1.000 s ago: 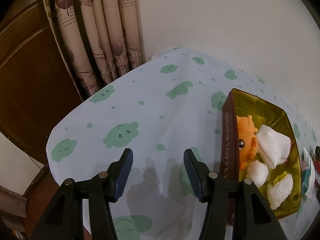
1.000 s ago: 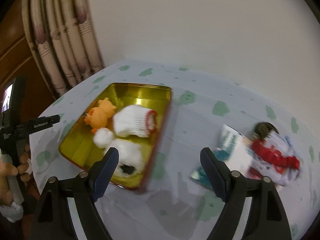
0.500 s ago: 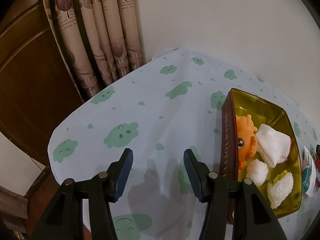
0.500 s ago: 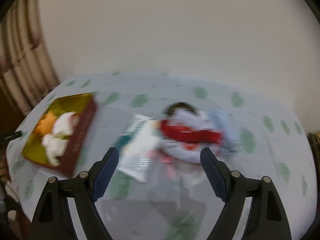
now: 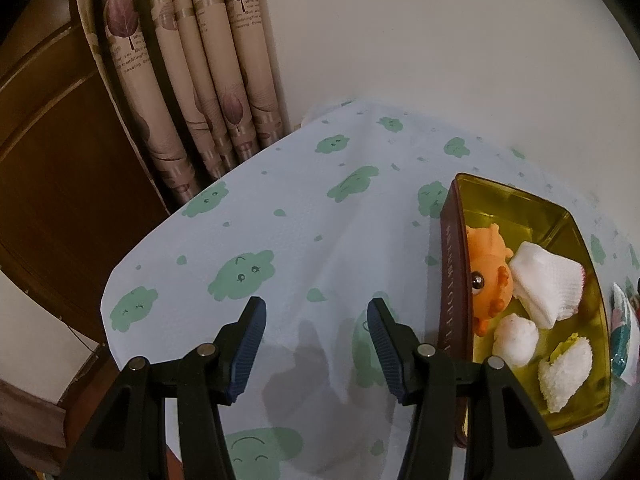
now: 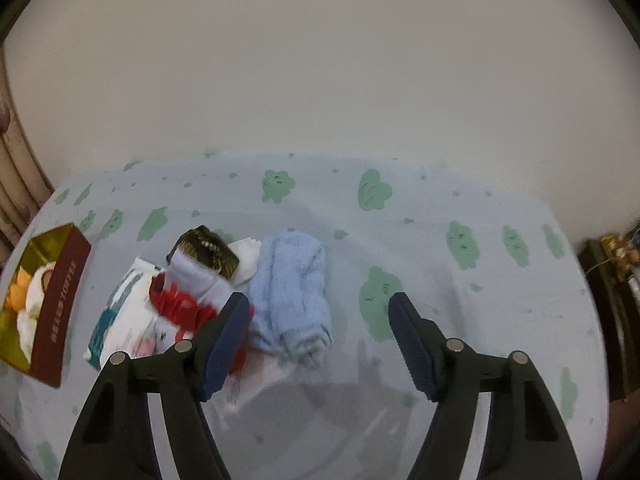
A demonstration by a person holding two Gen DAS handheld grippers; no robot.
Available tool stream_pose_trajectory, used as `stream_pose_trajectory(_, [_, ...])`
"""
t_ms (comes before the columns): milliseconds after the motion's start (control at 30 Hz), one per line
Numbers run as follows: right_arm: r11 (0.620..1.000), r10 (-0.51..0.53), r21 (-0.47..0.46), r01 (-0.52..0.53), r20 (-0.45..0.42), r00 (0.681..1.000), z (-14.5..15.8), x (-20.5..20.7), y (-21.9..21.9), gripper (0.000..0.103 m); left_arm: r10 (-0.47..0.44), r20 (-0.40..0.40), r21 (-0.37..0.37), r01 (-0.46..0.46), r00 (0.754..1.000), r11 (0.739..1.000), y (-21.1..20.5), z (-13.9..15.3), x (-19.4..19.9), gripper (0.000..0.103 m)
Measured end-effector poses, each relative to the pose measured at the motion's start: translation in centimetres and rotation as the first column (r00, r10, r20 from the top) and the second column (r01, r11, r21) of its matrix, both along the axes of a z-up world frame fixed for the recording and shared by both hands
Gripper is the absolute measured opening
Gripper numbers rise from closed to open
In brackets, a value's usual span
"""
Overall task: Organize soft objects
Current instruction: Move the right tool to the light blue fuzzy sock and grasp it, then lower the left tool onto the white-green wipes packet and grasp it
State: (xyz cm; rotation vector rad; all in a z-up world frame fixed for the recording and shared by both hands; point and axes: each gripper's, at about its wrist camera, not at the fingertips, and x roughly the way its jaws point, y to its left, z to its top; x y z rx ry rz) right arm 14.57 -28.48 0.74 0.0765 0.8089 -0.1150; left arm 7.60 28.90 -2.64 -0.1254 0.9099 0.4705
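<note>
Blue towel (image 6: 292, 300) lies between the right gripper's (image 6: 318, 344) fingers, not touched; its jaws have just been closing. Left gripper (image 5: 316, 344) is spread over bare cloth (image 5: 280, 240), beside the tin (image 5: 452, 280) edge.

Each fisheye view looks steeply down along its own claw at the worktop (image 5: 304, 216) from close above. The left view faces the curtain (image 5: 192, 80) corner, tin (image 5: 452, 280) at right of frame; the right view faces the wall, the same tin (image 6: 60, 304) at left edge.
</note>
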Motion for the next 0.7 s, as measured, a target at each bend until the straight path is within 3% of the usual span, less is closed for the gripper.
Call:
stream_pose_trajectory(400, [0.99, 0.084, 0.121, -0.065, -0.162, 0.983, -5.0, 6.1, -0.9, 0.066, -0.06, 0.007, 0.056, 0.059, 0.998, 0.997, -1.8, 0.2, 0.5, 0.054])
stream_pose_trajectory(467, [0.988, 0.111, 0.125, -0.09, -0.174, 0.978, -5.7, 6.1, -0.9, 0.045, -0.069, 0.014, 0.06, 0.068, 0.998, 0.996, -2.3, 0.5, 0.5, 0.054])
stream_pose_trajectory(500, [0.987, 0.126, 0.123, -0.105, -0.173, 0.977, -6.0, 5.8, -0.9, 0.039, -0.077, 0.015, 0.057, 0.076, 0.997, 0.995, -2.7, 0.6, 0.5, 0.054])
stream_pose_trajectory(700, [0.99, 0.116, 0.09, -0.106, -0.118, 0.986, -5.6, 3.2, -1.9, 0.03, -0.171, 0.036, 0.036, 0.17, 0.985, 0.985, -6.7, 2.0, 1.3, 0.054])
